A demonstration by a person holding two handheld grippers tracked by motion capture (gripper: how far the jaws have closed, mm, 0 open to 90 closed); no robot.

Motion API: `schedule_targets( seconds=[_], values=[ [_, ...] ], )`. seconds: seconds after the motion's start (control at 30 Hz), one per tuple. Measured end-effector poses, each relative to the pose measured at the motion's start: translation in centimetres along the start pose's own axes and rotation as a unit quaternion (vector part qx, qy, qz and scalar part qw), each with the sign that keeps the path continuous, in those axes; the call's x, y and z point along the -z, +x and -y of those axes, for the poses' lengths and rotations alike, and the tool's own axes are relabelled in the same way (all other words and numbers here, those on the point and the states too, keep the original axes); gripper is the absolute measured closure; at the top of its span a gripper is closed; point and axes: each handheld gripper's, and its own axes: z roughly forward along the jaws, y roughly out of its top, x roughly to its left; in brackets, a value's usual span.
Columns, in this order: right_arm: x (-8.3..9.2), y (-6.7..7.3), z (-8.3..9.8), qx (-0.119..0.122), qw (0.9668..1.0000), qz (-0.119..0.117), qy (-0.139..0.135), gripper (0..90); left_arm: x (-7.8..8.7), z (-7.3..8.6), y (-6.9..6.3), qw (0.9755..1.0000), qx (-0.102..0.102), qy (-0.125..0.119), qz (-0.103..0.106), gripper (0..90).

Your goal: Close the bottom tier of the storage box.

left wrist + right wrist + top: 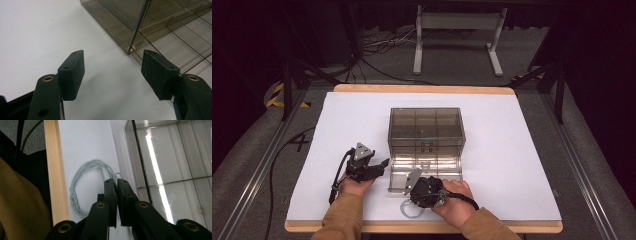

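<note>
A smoky clear drawer box (pixel 426 125) stands mid-table on white paper, its lowest drawer (pixel 424 167) pulled out toward me. In the right gripper view a loop of pale green cord (pixel 82 182) lies between the drawer (pixel 175 157) and the table's wooden front edge. My right gripper (pixel 116 181) is shut, with the cord's top strand caught at its tips. From above, that gripper (pixel 408 200) sits just in front of the drawer, over the cord (pixel 404 211). My left gripper (pixel 381 166) rests left of the box, open and holding nothing. Its jaws (pixel 112 72) point at the box's corner (pixel 130 25).
The wooden front edge (pixel 56 170) runs close beside the cord, with my tan sleeve (pixel 20 207) past it. White paper (pixel 522 150) covers the table on both sides of the box. A metal stand (pixel 457 35) and cables lie on the floor beyond the table.
</note>
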Motion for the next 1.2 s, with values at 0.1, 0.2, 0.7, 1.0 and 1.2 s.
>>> schedule_targets(
  seconds=[0.1, 0.2, 0.7, 1.0, 1.2],
  values=[
    [0.4, -0.1, -0.1, 0.003, 1.0, 0.0, -0.004, 86.7, 0.0, 0.0, 0.0, 1.0, 0.0, 0.0, 0.0, 36.0],
    [0.7, -0.1, -0.2, 0.005, 1.0, 0.002, -0.008, 86.6, 0.0, 0.0, 0.0, 1.0, 0.0, 0.0, 0.0, 36.0],
    [2.7, -0.7, -0.5, -0.008, 0.9996, 0.013, -0.022, 86.7, 0.0, 0.0, 0.0, 1.0, 0.001, 0.0, 0.0, 36.1],
    [3.5, -1.2, -0.5, -0.014, 0.9991, 0.027, -0.03, 86.6, 0.0, 0.0, 0.0, 1.0, 0.002, -0.001, 0.0, 36.0],
    [3.9, -1.4, -0.5, -0.018, 0.9988, 0.032, -0.032, 86.6, 0.0, 0.0, 0.0, 1.0, 0.002, -0.001, 0.0, 36.1]
  ],
)
